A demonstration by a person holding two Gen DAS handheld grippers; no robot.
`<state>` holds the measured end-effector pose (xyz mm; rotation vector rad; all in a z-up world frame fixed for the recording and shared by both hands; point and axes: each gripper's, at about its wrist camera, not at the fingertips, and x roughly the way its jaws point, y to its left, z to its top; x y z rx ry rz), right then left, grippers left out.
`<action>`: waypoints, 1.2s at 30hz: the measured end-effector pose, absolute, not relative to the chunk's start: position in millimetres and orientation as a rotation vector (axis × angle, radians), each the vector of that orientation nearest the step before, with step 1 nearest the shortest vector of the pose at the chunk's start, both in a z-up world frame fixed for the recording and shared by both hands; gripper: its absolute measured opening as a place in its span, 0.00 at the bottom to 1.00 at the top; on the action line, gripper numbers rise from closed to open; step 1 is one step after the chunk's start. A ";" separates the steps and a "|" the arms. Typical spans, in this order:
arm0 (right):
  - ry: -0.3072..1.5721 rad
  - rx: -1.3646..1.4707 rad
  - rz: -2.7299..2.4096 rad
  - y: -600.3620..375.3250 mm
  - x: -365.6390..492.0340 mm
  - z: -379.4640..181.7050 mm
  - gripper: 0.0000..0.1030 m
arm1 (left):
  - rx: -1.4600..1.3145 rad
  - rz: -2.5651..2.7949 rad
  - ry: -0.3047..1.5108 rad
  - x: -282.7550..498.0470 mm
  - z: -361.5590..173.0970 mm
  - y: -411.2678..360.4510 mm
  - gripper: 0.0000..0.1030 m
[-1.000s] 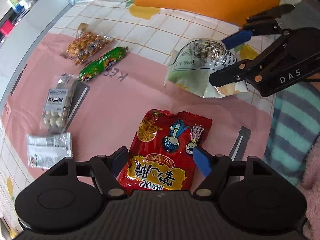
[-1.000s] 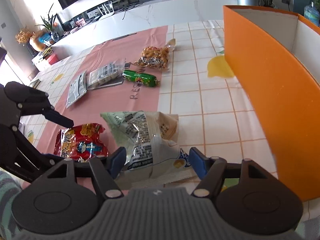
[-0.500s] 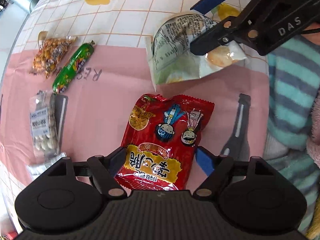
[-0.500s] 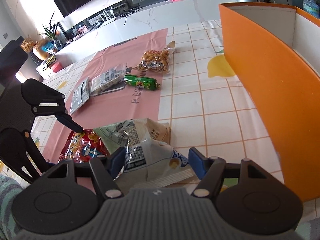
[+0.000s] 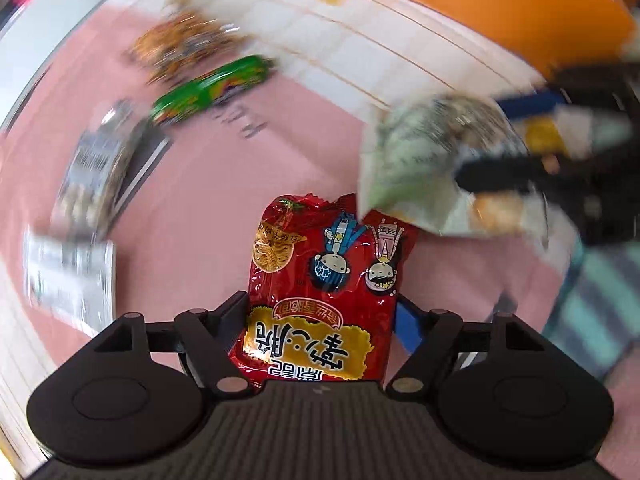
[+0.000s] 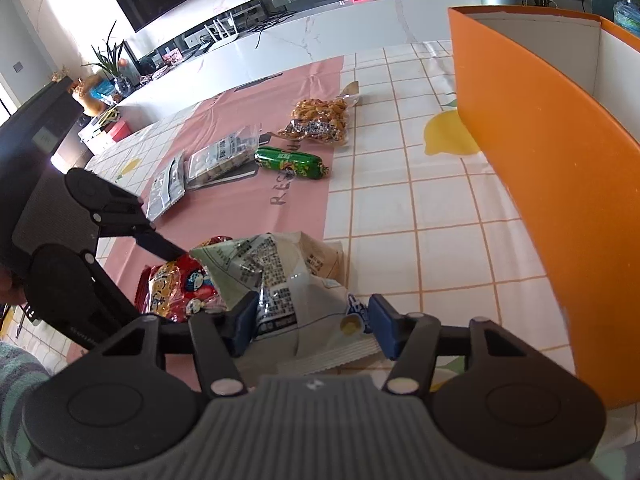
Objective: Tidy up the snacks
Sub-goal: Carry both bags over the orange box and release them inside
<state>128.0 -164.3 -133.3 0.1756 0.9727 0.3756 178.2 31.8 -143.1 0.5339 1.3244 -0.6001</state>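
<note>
My left gripper [image 5: 322, 316] is shut on a red snack packet [image 5: 326, 280] with cartoon faces and holds it off the pink cloth. My right gripper [image 6: 312, 326] is shut on a pale green crinkled snack bag [image 6: 280, 276], just to the right of the red packet [image 6: 180, 286]. The left gripper also shows in the right wrist view [image 6: 160, 248], and the green bag shows blurred in the left wrist view [image 5: 424, 160]. An orange box [image 6: 552, 168] with a white inside stands open at the right.
On the cloth further off lie a green sausage stick [image 6: 292, 162], a clear bag of orange nuts [image 6: 320, 120], a clear pack of white balls [image 6: 224, 156] and a flat grey sachet [image 6: 164, 188]. A white counter [image 6: 280, 52] runs behind the table.
Both grippers have closed on their packets and lifted them. The left wrist view has swung and is blurred from motion; the red packet now hangs between its fingers.
</note>
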 end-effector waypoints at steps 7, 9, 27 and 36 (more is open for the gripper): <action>0.957 0.194 0.347 -169.0 124.8 -127.0 0.45 | 0.303 -0.411 1.301 158.5 -129.1 43.6 0.81; 0.950 0.218 0.339 -173.8 124.2 -120.1 0.44 | 0.209 -0.361 1.282 156.2 -115.1 49.1 0.81; 0.795 0.302 0.291 -275.5 118.9 22.6 0.36 | -0.197 -0.359 1.020 137.8 34.0 -9.1 0.81; 0.852 0.250 0.171 -364.9 131.2 44.8 0.36 | -0.278 -0.484 1.088 183.0 45.4 -108.8 0.81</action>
